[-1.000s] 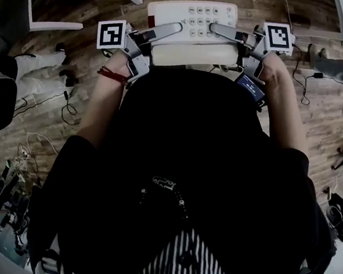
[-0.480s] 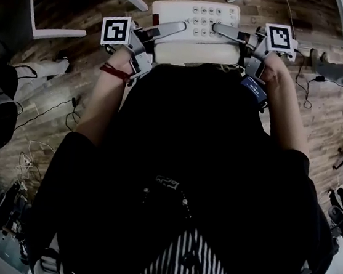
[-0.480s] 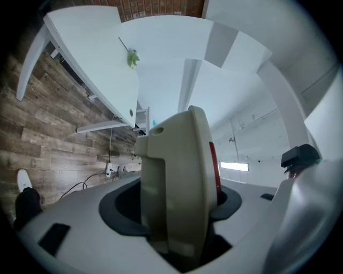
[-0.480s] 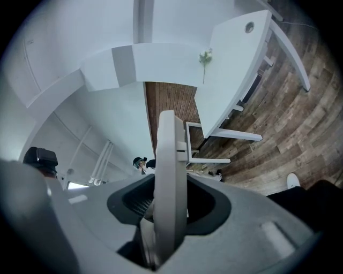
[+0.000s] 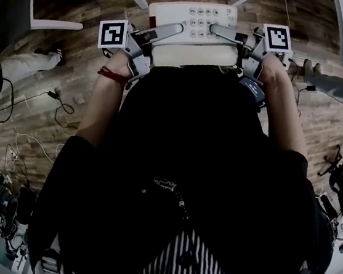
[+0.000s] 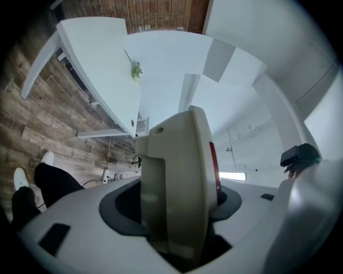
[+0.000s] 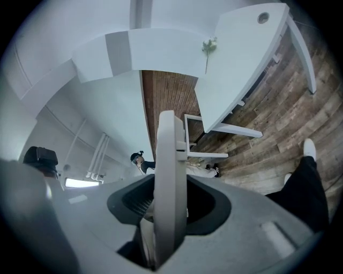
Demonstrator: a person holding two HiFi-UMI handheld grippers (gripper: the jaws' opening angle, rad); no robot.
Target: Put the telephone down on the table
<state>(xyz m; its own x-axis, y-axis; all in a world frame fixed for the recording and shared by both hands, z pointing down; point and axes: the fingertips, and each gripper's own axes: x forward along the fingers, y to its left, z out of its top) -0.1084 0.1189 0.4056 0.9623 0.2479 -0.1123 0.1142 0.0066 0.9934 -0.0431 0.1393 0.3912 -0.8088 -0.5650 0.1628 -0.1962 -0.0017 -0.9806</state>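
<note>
Phone clamped between my two tongs, one per end. Left tongs closed on its left edge, right tongs on its right edge. Two-sided grip keeps it level, keypad up. Phone hangs over floor. Table ahead of tongs, not yet reached.

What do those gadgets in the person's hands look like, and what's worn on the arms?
The left gripper and right gripper have long pale grey jaws, each with a white cube bearing black square markers. A red band circles the left wrist; the black top leaves the forearms bare.
</note>
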